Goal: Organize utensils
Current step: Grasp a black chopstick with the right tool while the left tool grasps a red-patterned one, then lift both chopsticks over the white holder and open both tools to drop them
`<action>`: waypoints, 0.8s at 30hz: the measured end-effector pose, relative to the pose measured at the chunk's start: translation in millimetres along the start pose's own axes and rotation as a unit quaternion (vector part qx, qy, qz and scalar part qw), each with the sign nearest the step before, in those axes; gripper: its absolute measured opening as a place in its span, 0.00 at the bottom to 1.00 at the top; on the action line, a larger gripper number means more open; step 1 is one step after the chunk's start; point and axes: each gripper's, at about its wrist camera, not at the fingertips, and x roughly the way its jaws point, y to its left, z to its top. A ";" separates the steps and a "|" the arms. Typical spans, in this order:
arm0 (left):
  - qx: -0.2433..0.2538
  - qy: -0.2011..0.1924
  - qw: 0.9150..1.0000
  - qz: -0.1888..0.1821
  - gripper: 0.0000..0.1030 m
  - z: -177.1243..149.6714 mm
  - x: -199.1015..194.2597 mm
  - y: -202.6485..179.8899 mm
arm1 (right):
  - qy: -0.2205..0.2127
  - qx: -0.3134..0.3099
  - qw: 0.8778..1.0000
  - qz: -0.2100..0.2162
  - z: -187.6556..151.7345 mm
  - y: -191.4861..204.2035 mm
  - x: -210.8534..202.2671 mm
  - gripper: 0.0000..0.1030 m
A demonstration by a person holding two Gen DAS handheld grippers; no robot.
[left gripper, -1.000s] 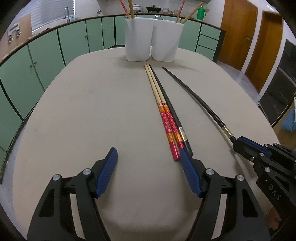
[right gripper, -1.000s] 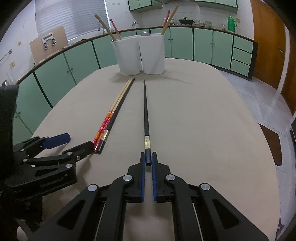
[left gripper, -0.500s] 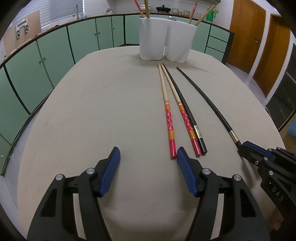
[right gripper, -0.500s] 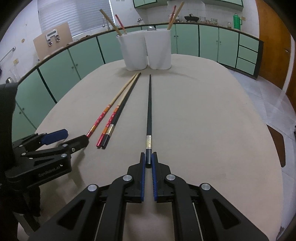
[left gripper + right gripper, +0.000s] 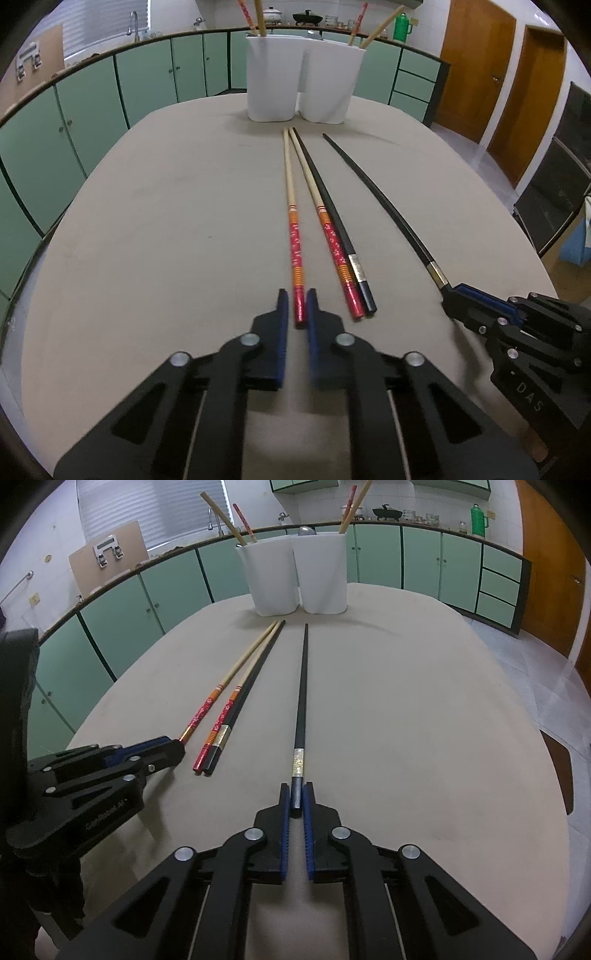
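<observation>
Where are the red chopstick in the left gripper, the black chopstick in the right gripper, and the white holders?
Red chopstick [image 5: 296, 251]: left wrist view, patterned handle.
Black chopstick [image 5: 301, 709]: right wrist view, mid shaft.
White holders [image 5: 271, 81]: left wrist view, left cup's wall.

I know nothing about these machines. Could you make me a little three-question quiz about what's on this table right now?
1. True or false: the left gripper is closed on a red-handled bamboo chopstick.
2. How many chopsticks lie on the beige table?
3. What does the right gripper hold? A) a metal spoon B) a long black chopstick C) nothing

Key: 1 true; 2 four, two red-handled and two black; 3 B. Two white tapered holders stand at the far end.
</observation>
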 end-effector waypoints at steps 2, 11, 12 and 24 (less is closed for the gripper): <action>0.004 0.000 1.000 -0.001 0.05 0.9 0.2 -2.3 | -0.002 -0.003 1.000 -0.002 0.2 1.6 -1.5 0.06; 0.002 -0.039 0.999 0.002 0.05 13.3 -31.1 2.2 | -0.033 -0.011 0.999 0.000 11.9 2.6 -25.9 0.06; 0.002 -0.047 0.999 0.004 0.05 16.0 -37.4 3.1 | -0.038 -0.012 0.999 0.000 15.3 1.9 -30.2 0.06; 0.024 -0.129 0.991 0.005 0.05 67.4 -89.8 5.6 | -0.097 -0.030 0.995 0.008 68.9 0.4 -74.7 0.06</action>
